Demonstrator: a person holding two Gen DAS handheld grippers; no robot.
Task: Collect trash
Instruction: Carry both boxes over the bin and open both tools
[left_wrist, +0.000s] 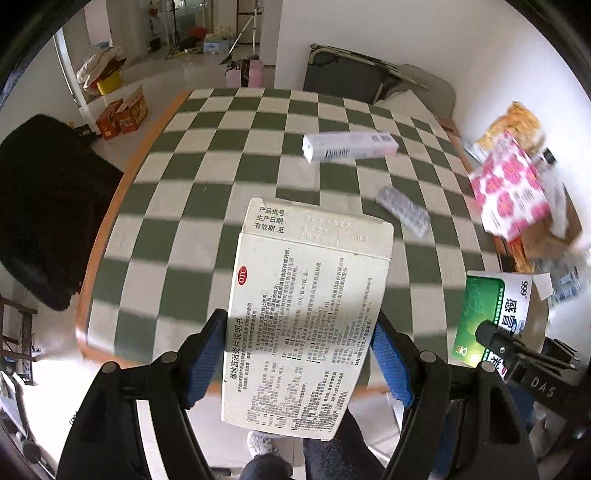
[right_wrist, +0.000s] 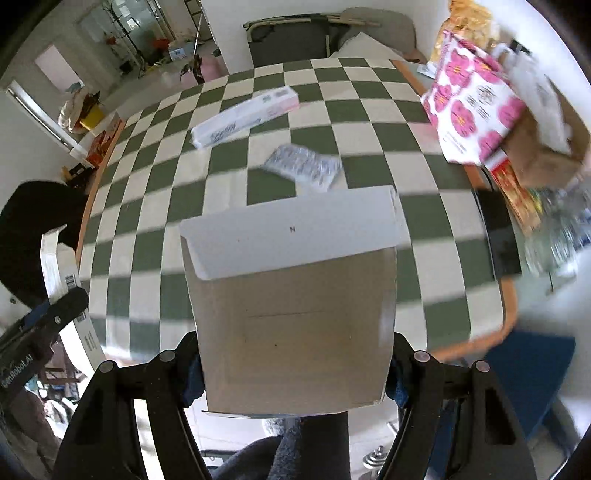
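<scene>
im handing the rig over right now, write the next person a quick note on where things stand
Left gripper: shut on a white medicine box, held above the table's near edge.
Right gripper: shut on a green and white box, flap open.
Still on the checkered table: a long white carton and a blister pack.
Cardboard bin at the right edge already holds a pink flowered box.
Left: drop both held boxes, then fetch the remaining two.

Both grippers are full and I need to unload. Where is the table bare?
Bare checkered cloth lies left of the toothpaste box and blister pack, out to the table's left edge. The right edge is crowded: the pink-flowered box and cardboard box pile there.
</scene>
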